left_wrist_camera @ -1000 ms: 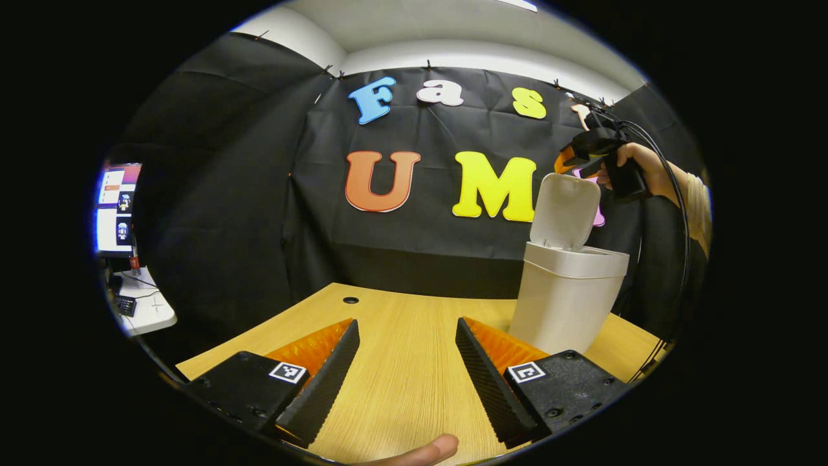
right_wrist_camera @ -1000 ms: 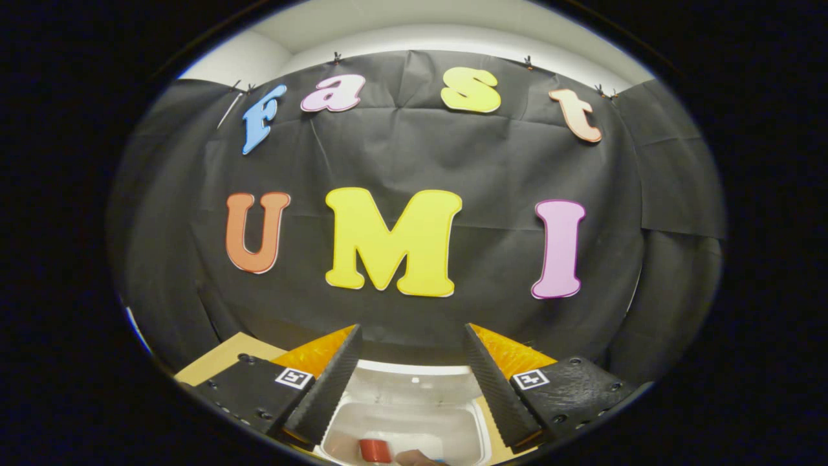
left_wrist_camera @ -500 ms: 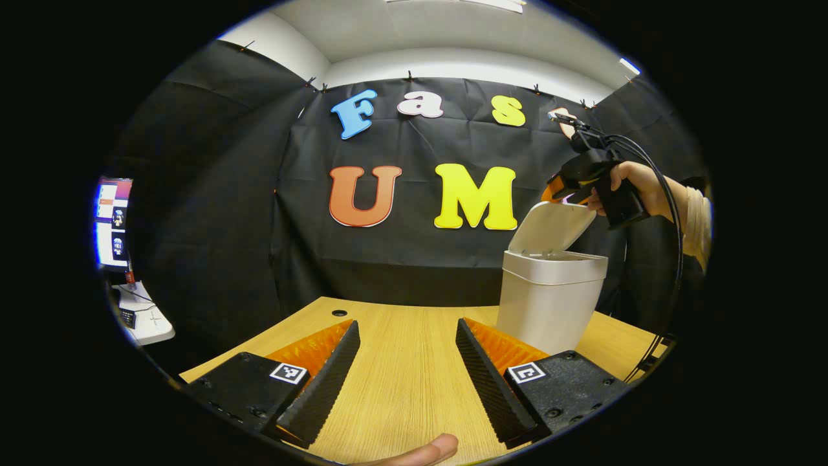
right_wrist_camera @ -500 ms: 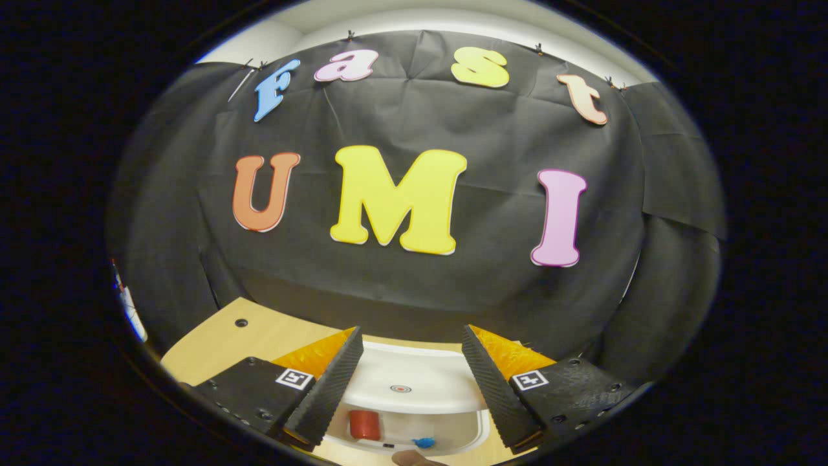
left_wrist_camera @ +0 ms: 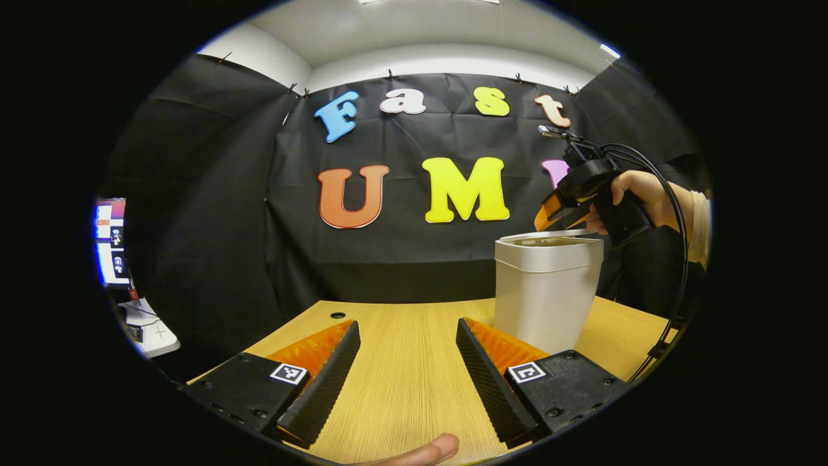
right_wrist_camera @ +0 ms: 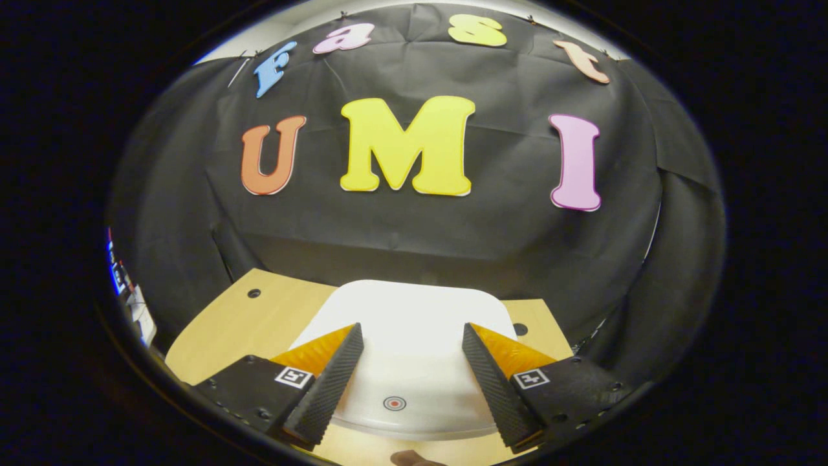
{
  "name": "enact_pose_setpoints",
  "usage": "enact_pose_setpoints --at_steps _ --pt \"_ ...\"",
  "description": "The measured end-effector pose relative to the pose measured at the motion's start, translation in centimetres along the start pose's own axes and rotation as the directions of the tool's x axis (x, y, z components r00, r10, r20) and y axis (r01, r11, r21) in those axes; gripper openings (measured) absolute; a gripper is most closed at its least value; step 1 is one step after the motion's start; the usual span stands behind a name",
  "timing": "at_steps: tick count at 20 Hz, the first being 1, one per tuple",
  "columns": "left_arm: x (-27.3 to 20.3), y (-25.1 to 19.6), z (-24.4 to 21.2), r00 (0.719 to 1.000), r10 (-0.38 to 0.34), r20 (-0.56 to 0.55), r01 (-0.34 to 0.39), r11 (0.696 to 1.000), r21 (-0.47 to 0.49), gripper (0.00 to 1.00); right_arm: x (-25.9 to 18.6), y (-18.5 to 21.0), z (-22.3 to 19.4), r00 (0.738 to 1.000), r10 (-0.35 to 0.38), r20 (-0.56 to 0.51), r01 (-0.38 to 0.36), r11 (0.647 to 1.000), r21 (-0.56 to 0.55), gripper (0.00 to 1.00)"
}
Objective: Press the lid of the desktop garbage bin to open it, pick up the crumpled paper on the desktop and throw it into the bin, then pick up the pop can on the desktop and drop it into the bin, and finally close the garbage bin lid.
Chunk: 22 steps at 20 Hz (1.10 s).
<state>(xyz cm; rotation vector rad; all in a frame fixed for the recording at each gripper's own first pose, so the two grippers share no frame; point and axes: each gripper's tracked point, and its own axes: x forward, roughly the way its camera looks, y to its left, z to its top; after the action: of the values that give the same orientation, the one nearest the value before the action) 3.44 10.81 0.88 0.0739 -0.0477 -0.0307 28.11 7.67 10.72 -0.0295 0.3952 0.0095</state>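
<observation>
Your right hand-held gripper [right_wrist_camera: 409, 388] sits just above the bin lid [right_wrist_camera: 407, 343], its two fingers spread wide with nothing between them. In the right gripper view the white lid lies down flat under the fingers, and a small round red-ringed mark [right_wrist_camera: 394, 403] near its front edge shows in the gap between them. Whether the fingers actually touch the lid, you cannot tell from here.

In the left gripper view the same gripper [left_wrist_camera: 561, 207] hangs right at the top rear edge of the bin [left_wrist_camera: 543, 291], held by your right hand [left_wrist_camera: 640, 194], with black cables [left_wrist_camera: 673, 213] looping from it down past your sleeve. The lid looks all but closed on the bin, only a thin edge showing above the rim. The bin stands upright on the wooden counter [left_wrist_camera: 401, 362], toward its far right side, close to the black cloth wall.

Your left hand-held gripper [left_wrist_camera: 406, 375] is low over the counter, well apart from the bin, fingers wide apart and holding nothing. A fingertip [left_wrist_camera: 427, 450] of yours shows at the bottom edge of that view. A round hole [left_wrist_camera: 337, 315] sits in the counter near its far left corner. Off to the left, beyond the cloth, a lit screen [left_wrist_camera: 110, 239] stands above a small white table [left_wrist_camera: 152, 330].
</observation>
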Motion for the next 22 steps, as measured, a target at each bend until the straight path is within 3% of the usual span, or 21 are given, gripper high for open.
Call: enact_pose_setpoints --at_steps 3,7,15,17,18,22 --pt "-0.1 -0.6 0.0 1.0 -0.018 0.002 0.018 1.0 -0.002 0.97 -0.2 -0.3 -1.3 0.998 -0.029 -0.059 0.031 0.998 0.047 0.96" --pt "-0.1 -0.1 0.1 1.0 -0.013 0.008 0.013 1.0 -0.004 0.97 -1.0 -0.3 -1.5 0.996 -0.056 -0.063 0.056 0.998 0.011 0.99" --pt "0.2 0.4 -0.4 1.0 -0.009 -0.003 0.009 0.999 -0.037 0.97 -4.1 -0.5 -3.1 0.998 0.03 -0.062 -0.03 1.0 0.006 1.0" --pt "0.4 0.6 -0.6 1.0 -0.003 -0.011 0.002 0.999 -0.043 0.96 -4.3 -0.6 -3.3 0.998 0.037 -0.047 -0.037 0.999 -0.004 0.96" --pt "0.4 0.4 -0.6 1.0 -0.005 -0.014 0.005 0.999 -0.041 0.96 -4.2 -0.6 -3.5 0.998 0.039 -0.041 -0.039 0.999 -0.007 1.0" --pt "0.3 -0.3 -0.5 1.0 -0.017 -0.011 0.017 1.0 -0.023 0.97 -4.2 -0.6 -4.0 0.999 0.034 -0.033 -0.033 0.999 0.01 0.99"
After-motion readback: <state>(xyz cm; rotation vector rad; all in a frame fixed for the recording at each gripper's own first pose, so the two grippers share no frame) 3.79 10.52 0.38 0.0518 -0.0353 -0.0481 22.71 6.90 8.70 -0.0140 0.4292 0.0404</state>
